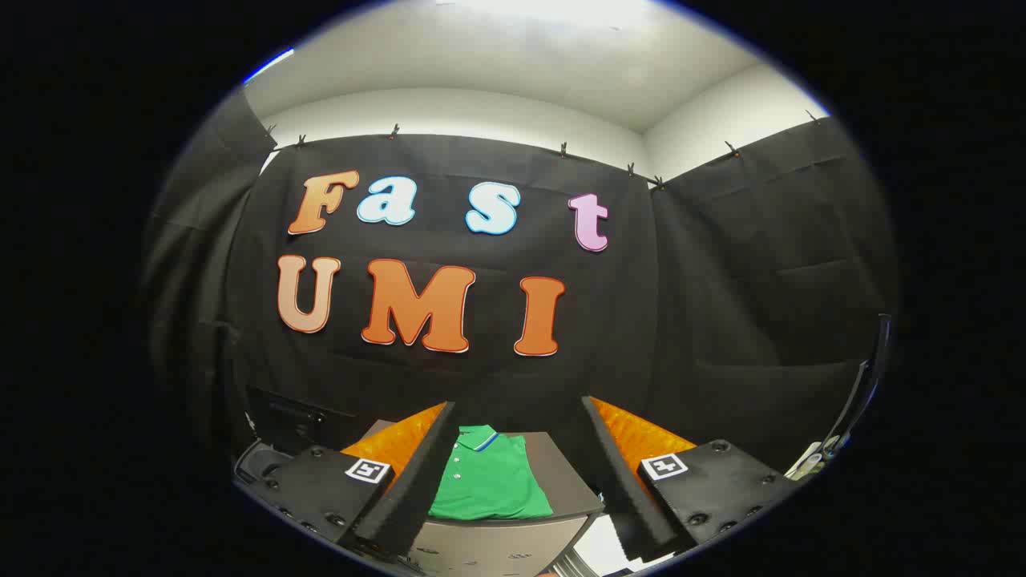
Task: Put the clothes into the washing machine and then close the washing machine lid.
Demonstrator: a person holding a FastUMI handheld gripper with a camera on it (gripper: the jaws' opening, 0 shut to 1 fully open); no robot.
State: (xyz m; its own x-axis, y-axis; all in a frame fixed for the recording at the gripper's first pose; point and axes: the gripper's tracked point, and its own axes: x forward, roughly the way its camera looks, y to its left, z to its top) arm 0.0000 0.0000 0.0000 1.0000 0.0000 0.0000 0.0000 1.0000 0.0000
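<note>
A folded green polo shirt [487,481] with a striped collar lies on a flat grey surface [567,481], just ahead of my fingers and seen through the gap between them. My gripper [519,449] is open, its black fingers [417,481] spread wide with orange backing, nothing held. At the far right a dark curved edge [870,377] rises, perhaps the raised washing machine lid; I cannot tell for sure.
The grey surface has a front panel [497,549] below the shirt. A white area [605,549] shows beside it, under the right finger. A dark box-like shape [288,417] stands at the back left against the booth's black cloth wall.
</note>
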